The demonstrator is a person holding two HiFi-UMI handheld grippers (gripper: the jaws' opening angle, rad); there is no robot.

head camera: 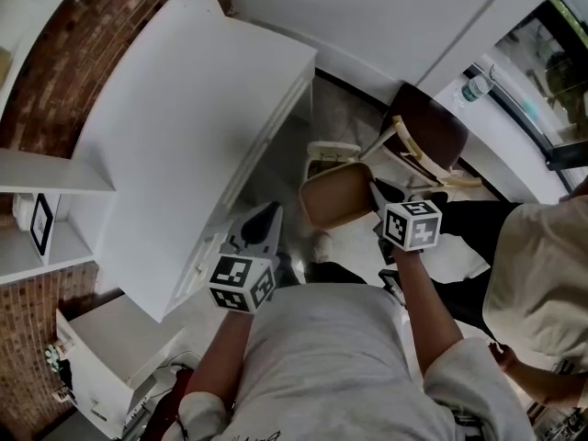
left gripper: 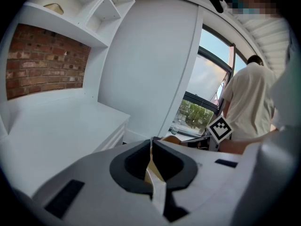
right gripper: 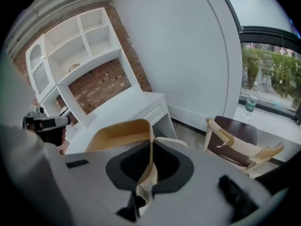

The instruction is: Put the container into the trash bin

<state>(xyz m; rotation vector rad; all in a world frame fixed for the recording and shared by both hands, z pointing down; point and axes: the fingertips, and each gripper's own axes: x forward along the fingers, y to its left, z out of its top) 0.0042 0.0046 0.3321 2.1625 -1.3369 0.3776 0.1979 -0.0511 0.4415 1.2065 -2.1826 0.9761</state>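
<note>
A brown paper container [head camera: 333, 194] hangs in the air, open side up, over a white trash bin [head camera: 332, 152] on the floor. My right gripper [head camera: 375, 197] is shut on the container's right wall. In the right gripper view the jaws [right gripper: 151, 145] pinch that thin tan wall [right gripper: 123, 134], and the bin's rim [right gripper: 172, 141] shows just behind. My left gripper [head camera: 273, 212] hovers left of the container, apart from it, jaws shut with nothing held. In the left gripper view the left gripper [left gripper: 151, 142] points toward the container's edge [left gripper: 171, 139].
A white desk [head camera: 202, 127] stands close on the left, with shelves and a brick wall behind. A wooden chair [head camera: 432, 138] sits right of the bin. A person in a beige shirt [head camera: 542, 274] stands at the right. A water bottle [head camera: 472, 88] rests on the window sill.
</note>
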